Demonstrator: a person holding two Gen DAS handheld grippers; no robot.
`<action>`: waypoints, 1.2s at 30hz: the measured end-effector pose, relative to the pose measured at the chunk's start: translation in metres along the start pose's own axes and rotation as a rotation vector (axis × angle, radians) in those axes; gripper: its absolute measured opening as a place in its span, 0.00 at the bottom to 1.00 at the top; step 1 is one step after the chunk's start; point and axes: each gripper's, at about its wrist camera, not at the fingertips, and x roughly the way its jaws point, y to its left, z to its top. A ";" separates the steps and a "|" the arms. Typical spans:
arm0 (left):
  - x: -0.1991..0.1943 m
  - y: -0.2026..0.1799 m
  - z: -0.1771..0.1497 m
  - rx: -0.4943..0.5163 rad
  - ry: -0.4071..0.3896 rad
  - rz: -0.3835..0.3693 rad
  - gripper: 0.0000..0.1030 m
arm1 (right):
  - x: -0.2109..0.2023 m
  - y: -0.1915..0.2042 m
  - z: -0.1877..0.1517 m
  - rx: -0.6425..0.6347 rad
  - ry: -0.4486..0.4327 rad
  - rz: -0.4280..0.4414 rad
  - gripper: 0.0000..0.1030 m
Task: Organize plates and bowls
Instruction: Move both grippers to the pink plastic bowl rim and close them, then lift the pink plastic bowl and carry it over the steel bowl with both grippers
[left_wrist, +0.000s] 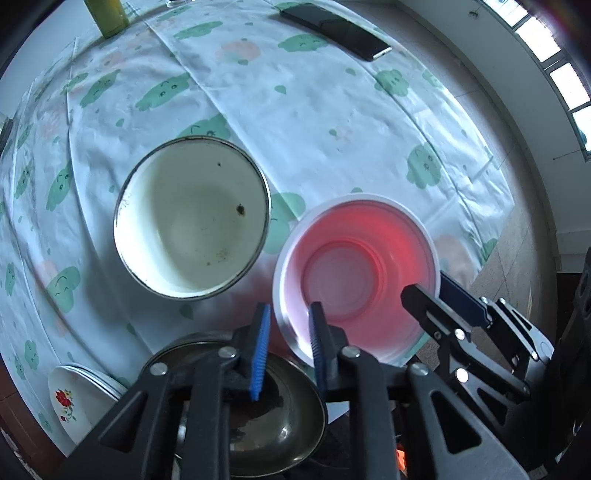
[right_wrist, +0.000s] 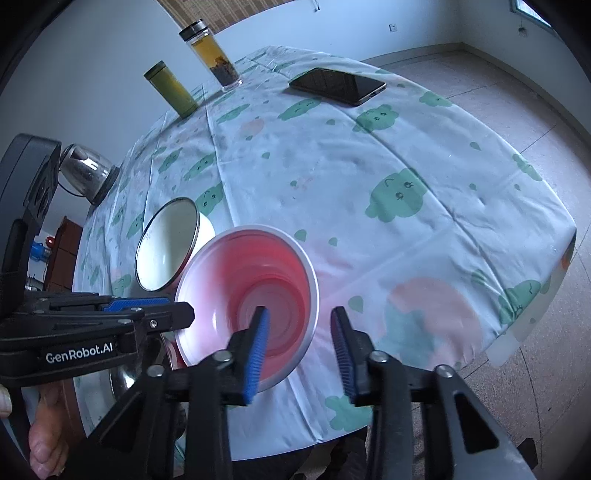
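Observation:
A pink plastic bowl (left_wrist: 354, 266) with a white rim stands on the tablecloth, with a white enamel bowl (left_wrist: 192, 218) to its left. My left gripper (left_wrist: 290, 308) points down over the pink bowl's near-left rim. One blue pad is outside and one inside, and a sliver of gap shows at the outer pad. My right gripper (right_wrist: 300, 312) straddles the opposite rim of the pink bowl (right_wrist: 258, 280), with its left pad inside and its right pad clear of the edge. Both bowls are empty.
A steel bowl (left_wrist: 280, 424) and a stack of white flowered plates (left_wrist: 74, 398) lie at the near edge, under the left gripper. A phone (right_wrist: 338, 86), a green flask (right_wrist: 170, 88), a glass tea bottle (right_wrist: 214, 55) and a kettle (right_wrist: 85, 173) stand farther back. The table edge (right_wrist: 517, 314) drops to the floor at right.

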 end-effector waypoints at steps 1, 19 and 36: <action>0.002 0.000 0.000 -0.003 0.003 0.004 0.12 | 0.001 0.000 0.000 -0.002 0.001 0.001 0.29; -0.004 -0.002 -0.004 0.001 -0.052 0.021 0.08 | -0.010 0.003 0.001 -0.029 -0.027 0.015 0.15; -0.036 -0.004 -0.018 0.019 -0.142 0.047 0.08 | -0.036 0.016 0.005 -0.073 -0.086 0.007 0.15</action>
